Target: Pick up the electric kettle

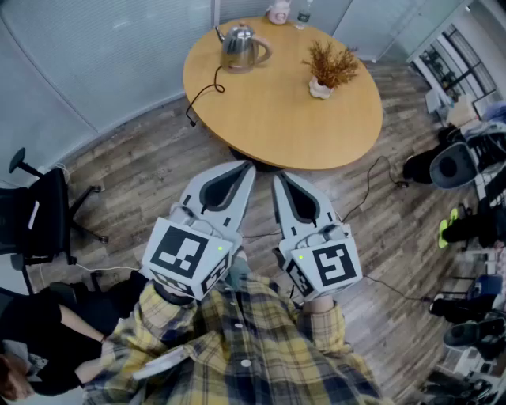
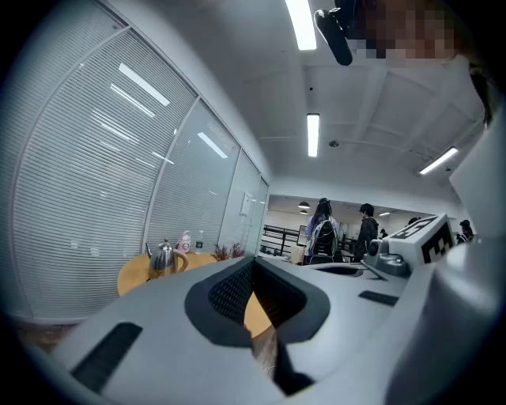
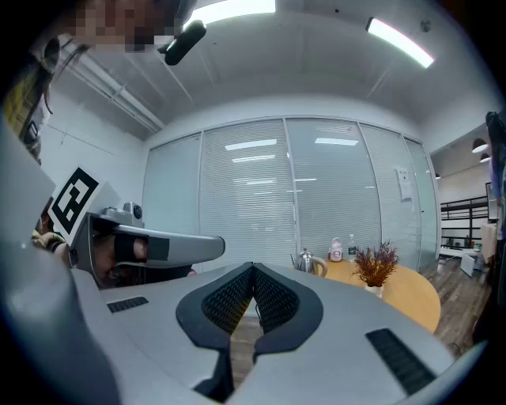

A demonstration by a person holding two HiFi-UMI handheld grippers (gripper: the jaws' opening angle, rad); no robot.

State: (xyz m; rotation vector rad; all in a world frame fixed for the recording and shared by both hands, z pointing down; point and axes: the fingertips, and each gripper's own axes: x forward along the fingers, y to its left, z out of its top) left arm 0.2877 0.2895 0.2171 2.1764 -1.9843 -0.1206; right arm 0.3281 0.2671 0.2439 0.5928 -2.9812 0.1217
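Note:
The steel electric kettle [image 1: 241, 46] stands at the far left of a round wooden table [image 1: 277, 119], its black cord [image 1: 202, 96] trailing over the table's edge. Both grippers hang level over the wooden floor, short of the table and well apart from the kettle. My left gripper [image 1: 250, 164] is shut with nothing between its fingers, and so is my right gripper [image 1: 278, 177]. In the left gripper view the kettle [image 2: 164, 257] is small and far off to the left of the closed jaws [image 2: 254, 261]. In the right gripper view the kettle [image 3: 307, 261] sits just right of the closed jaws [image 3: 253, 267].
A dried plant in a white pot [image 1: 328, 71] stands on the table's right side, with a pink item [image 1: 278, 12] and a bottle [image 1: 303, 14] at the far edge. A black office chair [image 1: 39, 213] is at the left. Two people [image 2: 324, 233] stand in the distance.

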